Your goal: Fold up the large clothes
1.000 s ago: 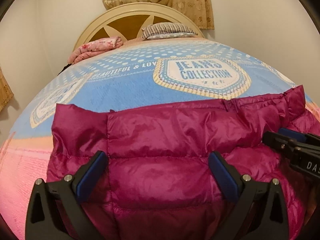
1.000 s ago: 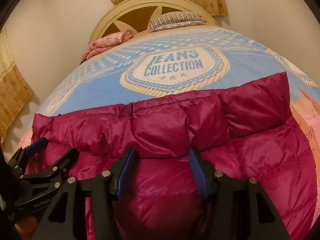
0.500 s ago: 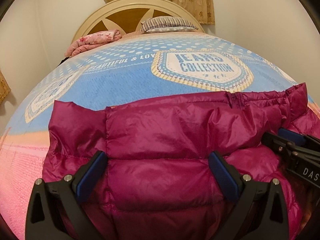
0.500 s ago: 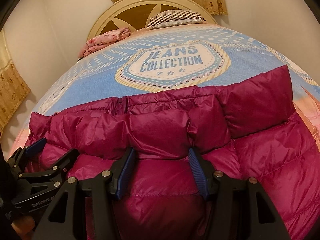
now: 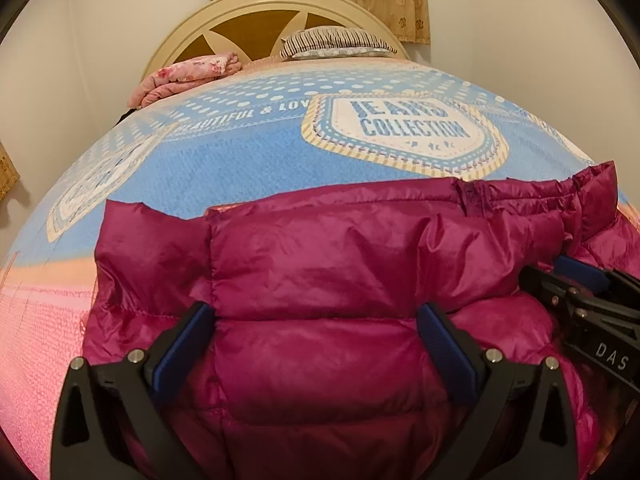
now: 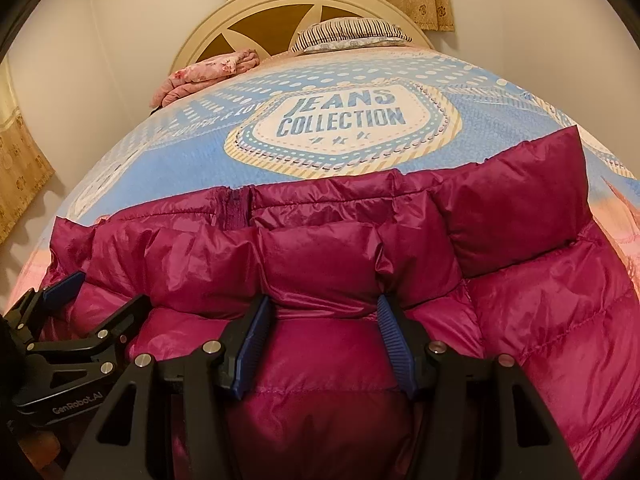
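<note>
A magenta puffer jacket (image 5: 320, 264) lies on the bed, its near part folded over toward the headboard; it also shows in the right wrist view (image 6: 360, 248). My left gripper (image 5: 316, 344) has its jaws wide apart with puffy jacket fabric bulging between them. My right gripper (image 6: 324, 340) has its jaws closer together, pinching a bulge of the jacket. The right gripper shows at the right edge of the left wrist view (image 5: 580, 300), the left gripper at the left edge of the right wrist view (image 6: 76, 320).
The bed has a blue and pink cover (image 5: 240, 152) printed "JEANS COLLECTION". A folded pink blanket (image 5: 188, 76) and a striped pillow (image 5: 336, 40) lie by the cream headboard (image 5: 256, 20). Walls stand on both sides; curtains (image 6: 24, 168) hang on the left.
Both grippers have moved forward toward the headboard, carrying the folded jacket edge farther up the bed. The fold has bunched up more.
</note>
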Motion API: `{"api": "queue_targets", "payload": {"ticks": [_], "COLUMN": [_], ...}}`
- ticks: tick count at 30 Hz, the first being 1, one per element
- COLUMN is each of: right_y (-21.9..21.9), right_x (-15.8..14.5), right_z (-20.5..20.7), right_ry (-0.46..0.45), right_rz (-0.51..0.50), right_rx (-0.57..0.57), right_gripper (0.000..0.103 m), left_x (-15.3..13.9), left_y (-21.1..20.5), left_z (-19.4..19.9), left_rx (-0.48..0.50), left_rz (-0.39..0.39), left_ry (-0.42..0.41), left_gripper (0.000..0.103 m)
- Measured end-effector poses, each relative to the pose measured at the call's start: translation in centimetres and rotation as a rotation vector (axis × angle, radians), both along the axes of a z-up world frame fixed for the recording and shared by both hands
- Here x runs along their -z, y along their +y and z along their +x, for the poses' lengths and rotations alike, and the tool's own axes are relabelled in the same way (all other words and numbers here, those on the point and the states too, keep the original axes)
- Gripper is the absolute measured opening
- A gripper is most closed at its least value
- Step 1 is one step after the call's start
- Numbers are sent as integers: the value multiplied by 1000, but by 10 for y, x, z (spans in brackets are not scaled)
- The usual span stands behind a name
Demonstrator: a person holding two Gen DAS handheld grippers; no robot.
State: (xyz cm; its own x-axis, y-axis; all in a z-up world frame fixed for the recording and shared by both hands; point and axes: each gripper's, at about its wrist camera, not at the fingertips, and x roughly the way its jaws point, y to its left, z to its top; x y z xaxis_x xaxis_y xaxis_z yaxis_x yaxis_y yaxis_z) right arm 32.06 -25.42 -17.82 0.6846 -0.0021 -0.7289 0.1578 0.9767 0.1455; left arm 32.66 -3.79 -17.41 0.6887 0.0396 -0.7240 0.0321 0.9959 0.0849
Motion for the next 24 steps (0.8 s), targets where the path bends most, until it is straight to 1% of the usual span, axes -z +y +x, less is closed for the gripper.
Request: {"api": "queue_targets", "payload": {"ticks": [24], "right_y": [8], "right_x": [1], "right_z": [4], "right_ry": [13], "right_rz": [-50], "right_rx": [5], "right_gripper": [57], "left_x": [2], "left_y": [0], "left_z": [2], "left_rx": [-5], "left_rz": [9], "left_ry": [6], "left_gripper": [103]}}
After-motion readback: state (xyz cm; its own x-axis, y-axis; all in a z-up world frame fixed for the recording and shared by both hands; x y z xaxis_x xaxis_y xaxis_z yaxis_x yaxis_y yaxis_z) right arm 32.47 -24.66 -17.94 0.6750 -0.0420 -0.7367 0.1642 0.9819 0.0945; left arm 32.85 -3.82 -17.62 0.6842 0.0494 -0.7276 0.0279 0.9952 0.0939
